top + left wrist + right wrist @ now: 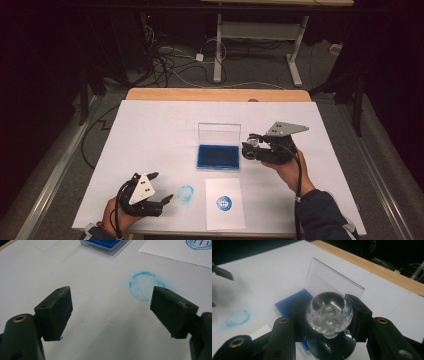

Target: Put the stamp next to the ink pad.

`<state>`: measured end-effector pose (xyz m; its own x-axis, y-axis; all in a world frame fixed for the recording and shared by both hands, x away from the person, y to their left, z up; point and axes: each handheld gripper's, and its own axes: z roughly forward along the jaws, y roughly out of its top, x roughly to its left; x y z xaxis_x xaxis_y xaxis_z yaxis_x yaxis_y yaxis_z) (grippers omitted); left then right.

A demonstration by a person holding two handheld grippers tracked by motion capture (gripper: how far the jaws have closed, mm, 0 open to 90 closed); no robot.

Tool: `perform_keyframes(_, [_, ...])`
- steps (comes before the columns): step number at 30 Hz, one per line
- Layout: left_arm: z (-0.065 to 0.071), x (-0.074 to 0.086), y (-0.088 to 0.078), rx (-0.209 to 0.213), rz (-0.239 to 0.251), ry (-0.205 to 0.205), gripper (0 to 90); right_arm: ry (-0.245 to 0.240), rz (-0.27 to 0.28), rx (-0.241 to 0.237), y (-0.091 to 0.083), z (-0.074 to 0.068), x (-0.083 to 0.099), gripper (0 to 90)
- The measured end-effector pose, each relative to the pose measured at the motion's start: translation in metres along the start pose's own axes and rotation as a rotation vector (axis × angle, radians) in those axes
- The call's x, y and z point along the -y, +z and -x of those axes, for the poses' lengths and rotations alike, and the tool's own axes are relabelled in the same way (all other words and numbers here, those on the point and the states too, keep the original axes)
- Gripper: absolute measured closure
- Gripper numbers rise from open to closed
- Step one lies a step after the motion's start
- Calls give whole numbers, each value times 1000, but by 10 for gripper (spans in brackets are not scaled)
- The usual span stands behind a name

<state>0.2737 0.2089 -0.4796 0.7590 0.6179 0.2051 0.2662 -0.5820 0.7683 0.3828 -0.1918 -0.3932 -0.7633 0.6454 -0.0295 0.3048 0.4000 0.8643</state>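
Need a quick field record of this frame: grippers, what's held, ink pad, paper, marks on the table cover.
right gripper: shut on the clear-knobbed stamp, held beside the ink pad
left gripper: open, nothing between the jaws, low over the cover
ink pad: blue, clear lid standing open at the back
paper sheet: white, one round blue stamp print on it
smudge: faint blue ring on the white table cover, left of the sheet

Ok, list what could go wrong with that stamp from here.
1. The right tool grips the stamp by its smooth, rounded clear knob; it may slip or twist.
2. The ink pad has its clear lid standing upright close by; the tool could knock it.
3. The paper sheet lies loose and may shift under pressing, since the left tool is open, off it.
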Motion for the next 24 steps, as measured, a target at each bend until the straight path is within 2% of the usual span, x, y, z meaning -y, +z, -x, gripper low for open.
perform_keyframes(13, [0, 0, 1, 0, -3, 7, 174, 55, -99, 23, 29, 21, 22, 568])
perform_keyframes(24, [0, 0, 0, -2, -3, 9, 174, 76, -150, 35, 42, 26, 33, 565])
